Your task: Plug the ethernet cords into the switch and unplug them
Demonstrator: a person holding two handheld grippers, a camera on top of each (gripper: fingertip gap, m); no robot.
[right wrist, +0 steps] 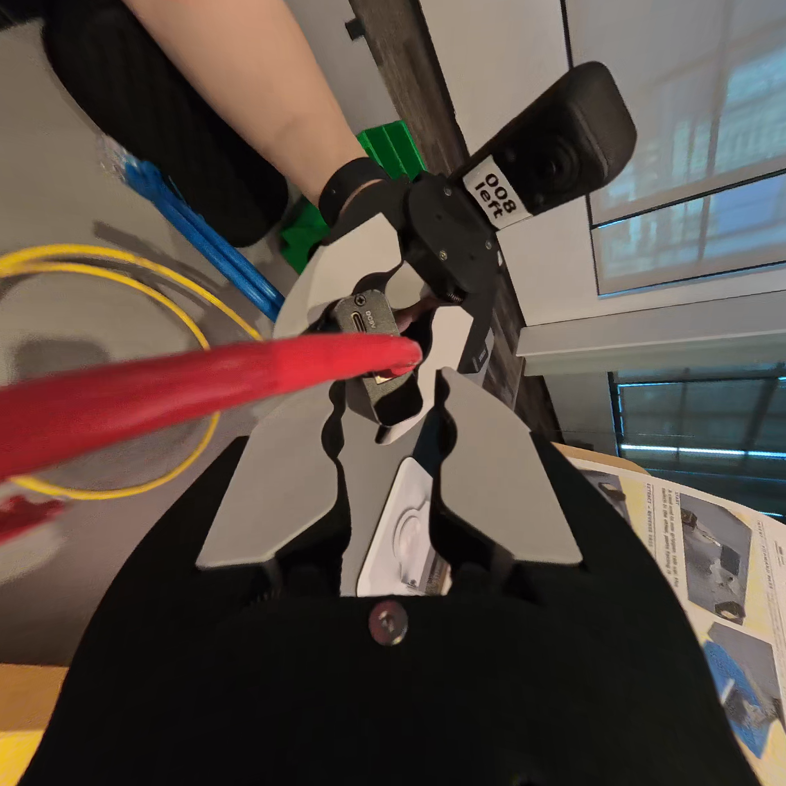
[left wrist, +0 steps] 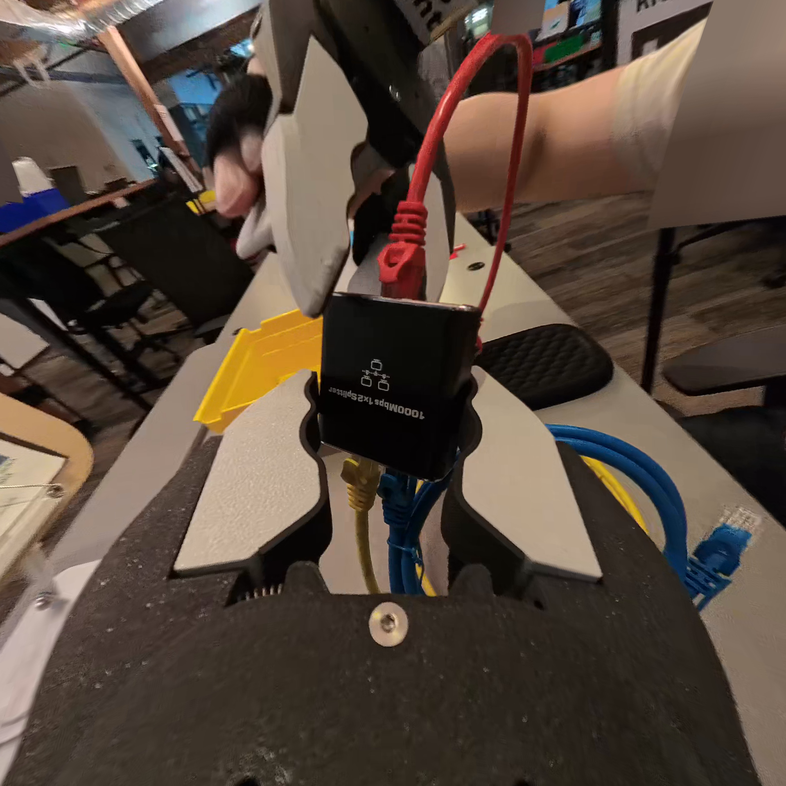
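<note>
Left wrist view: left tongs (left wrist: 393, 408) clamp glossy black boxy switch (left wrist: 395, 378); right tongs (right wrist: 387, 395) released.

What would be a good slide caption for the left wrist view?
Left gripper grips a black switch with yellow, blue and red cords plugged in, right gripper's jaws open around the red plug.

A small black switch (left wrist: 395, 383) is held raised above the grey table (left wrist: 595, 429), clamped at both side edges. A red cord (left wrist: 404, 251) is seated in the port on its far end and loops overhead; a yellow cord (left wrist: 360, 489) and a blue cord (left wrist: 393, 502) are plugged side by side into its near end. Their coiled slack lies on the table near its right edge.
</note>
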